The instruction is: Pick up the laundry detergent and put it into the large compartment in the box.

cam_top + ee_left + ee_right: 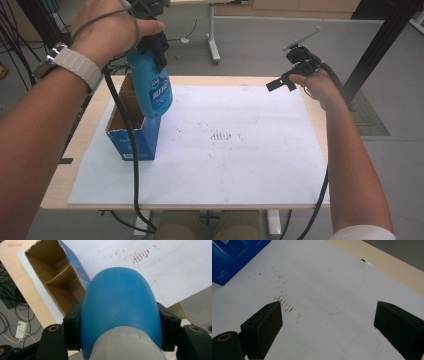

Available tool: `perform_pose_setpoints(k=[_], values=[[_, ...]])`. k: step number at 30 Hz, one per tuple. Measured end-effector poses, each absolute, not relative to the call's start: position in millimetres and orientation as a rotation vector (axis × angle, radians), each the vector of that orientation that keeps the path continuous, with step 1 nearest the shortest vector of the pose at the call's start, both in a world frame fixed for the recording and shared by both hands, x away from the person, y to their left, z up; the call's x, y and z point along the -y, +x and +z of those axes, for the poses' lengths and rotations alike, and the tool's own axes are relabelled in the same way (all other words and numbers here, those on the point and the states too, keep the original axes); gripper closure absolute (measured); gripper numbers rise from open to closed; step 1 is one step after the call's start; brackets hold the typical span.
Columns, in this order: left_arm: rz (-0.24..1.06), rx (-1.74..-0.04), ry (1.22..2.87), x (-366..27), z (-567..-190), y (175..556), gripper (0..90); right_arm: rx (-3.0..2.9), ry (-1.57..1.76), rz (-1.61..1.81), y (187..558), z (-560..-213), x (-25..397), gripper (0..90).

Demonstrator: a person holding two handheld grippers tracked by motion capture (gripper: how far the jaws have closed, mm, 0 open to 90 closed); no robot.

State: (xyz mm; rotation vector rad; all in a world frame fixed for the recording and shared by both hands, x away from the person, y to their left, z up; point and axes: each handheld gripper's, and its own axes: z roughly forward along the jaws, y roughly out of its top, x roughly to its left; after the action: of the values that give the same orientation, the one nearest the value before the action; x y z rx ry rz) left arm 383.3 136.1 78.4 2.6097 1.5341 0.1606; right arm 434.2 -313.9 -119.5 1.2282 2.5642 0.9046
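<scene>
A blue bottle [154, 89] with white print hangs bottom-down above an open blue cardboard box [132, 131] at the left of the table. My left gripper [153, 46] is shut on the bottle's upper part. In the left gripper view the bottle's blue body [120, 305] and whitish neck sit between the black jaws, with the box's brown, divided inside [53, 282] below and to the left. My right gripper [291, 76] is held open above the table's far right edge. Its pads [265, 326] stand wide apart over the white sheet [319, 290] with nothing between them.
A white sheet [225, 160] with reddish-brown smudges [221, 136] covers most of the light wooden table [75, 145]. Cables trail from both grippers down past the table's front edge. A power strip and wires [18, 328] lie on the floor at the left. A table leg [214, 45] stands beyond.
</scene>
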Motion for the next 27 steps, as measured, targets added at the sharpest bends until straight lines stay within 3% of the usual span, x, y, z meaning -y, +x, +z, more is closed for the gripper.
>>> perform_pose_setpoints(k=[27], values=[[0.172, -1.81, 2.438, -180.9, 82.0, 395.4, 37.3, -2.552, 1.225, 0.917, 432.8, -119.9, 321.6, 8.1]])
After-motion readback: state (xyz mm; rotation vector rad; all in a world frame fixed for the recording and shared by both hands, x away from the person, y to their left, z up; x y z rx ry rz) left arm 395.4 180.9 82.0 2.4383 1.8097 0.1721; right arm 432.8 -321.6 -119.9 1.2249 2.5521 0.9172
